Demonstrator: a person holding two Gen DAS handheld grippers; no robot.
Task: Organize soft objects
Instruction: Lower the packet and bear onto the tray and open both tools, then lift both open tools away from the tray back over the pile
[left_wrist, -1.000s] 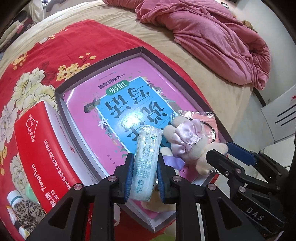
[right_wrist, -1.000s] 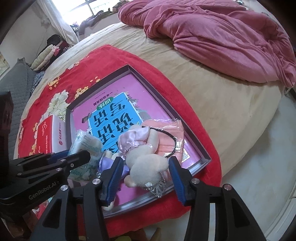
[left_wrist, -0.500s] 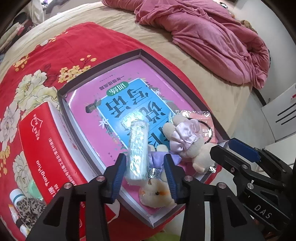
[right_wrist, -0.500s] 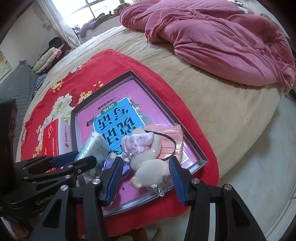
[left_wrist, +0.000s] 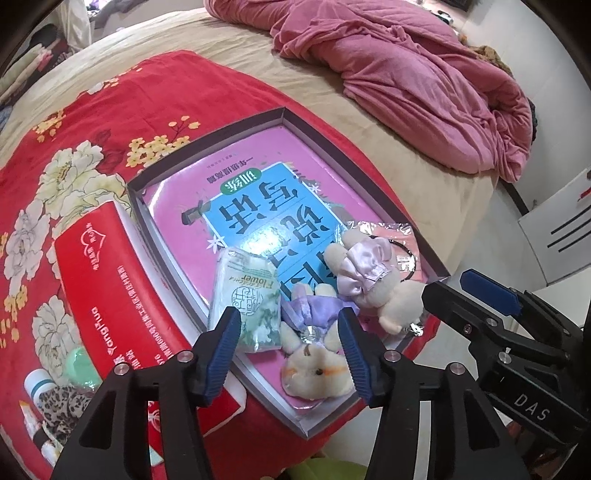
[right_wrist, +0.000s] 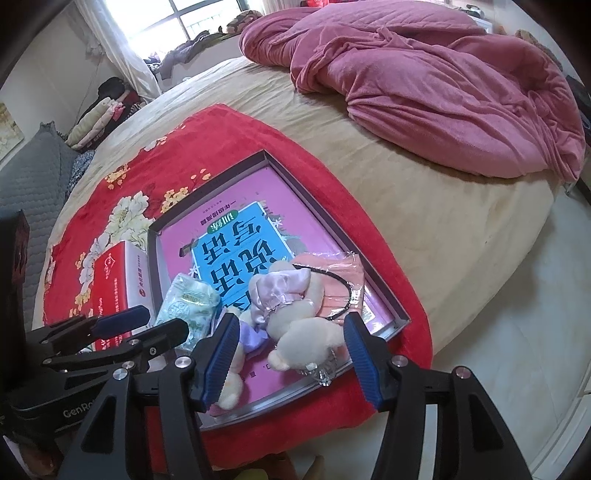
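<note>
Letting go now — left gripper (left_wrist: 290, 345) jaws opening, tissue pack (left_wrist: 245, 301) free, low and middle in tray (left_wrist: 207, 146). Right gripper (right_wrist: 286, 352) jaws opening around bunny (right_wrist: 295, 325) — not squeezing. Better to lift both straight up, no bumping toys.

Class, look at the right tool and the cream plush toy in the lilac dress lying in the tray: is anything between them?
Nothing visible. The right tool, jaws opening, hangs over the plush toy in the tray; its pads do not press the toy. The tissue pack and second plush lie to the side.
</note>
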